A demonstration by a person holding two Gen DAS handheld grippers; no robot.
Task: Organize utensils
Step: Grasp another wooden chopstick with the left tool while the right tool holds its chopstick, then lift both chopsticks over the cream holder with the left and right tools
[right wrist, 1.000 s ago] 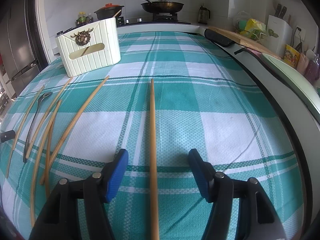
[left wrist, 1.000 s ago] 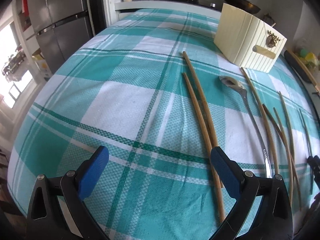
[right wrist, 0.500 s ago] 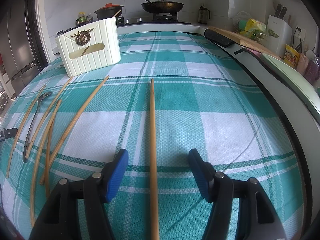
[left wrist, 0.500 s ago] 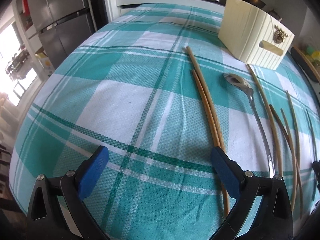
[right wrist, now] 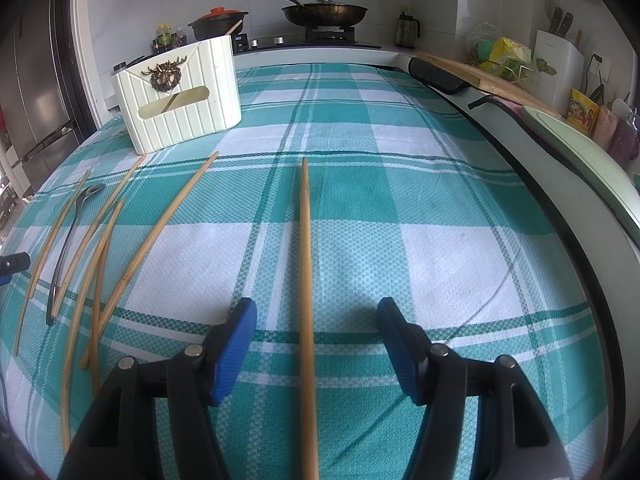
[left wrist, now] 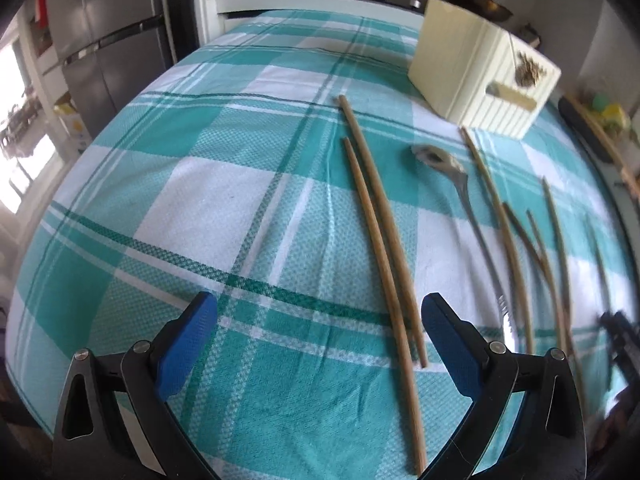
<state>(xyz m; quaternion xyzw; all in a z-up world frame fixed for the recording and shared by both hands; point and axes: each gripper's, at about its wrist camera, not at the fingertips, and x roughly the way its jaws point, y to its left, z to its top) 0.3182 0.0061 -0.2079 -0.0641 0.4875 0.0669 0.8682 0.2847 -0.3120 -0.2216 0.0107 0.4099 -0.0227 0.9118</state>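
Note:
Several long wooden chopsticks and a metal spoon (left wrist: 460,184) lie on a teal checked tablecloth. A cream utensil box (left wrist: 480,76) stands at the back; it also shows in the right wrist view (right wrist: 180,96). My left gripper (left wrist: 320,340) is open over the cloth, with two chopsticks (left wrist: 380,248) lying between its fingers near the right one. My right gripper (right wrist: 316,344) is open, low over the cloth, with one chopstick (right wrist: 306,260) lying between its fingers. The spoon (right wrist: 68,240) and other chopsticks (right wrist: 156,236) lie to its left.
A stove with a pan (right wrist: 324,12) and a red-lidded pot (right wrist: 218,22) is behind the table. A fridge (left wrist: 100,52) stands far left. A cutting board (right wrist: 480,76), a knife block (right wrist: 558,68) and a black pad (right wrist: 436,76) line the right counter edge.
My left gripper has moved right and forward, so the two chopsticks now lie between its fingers. My right gripper has not moved.

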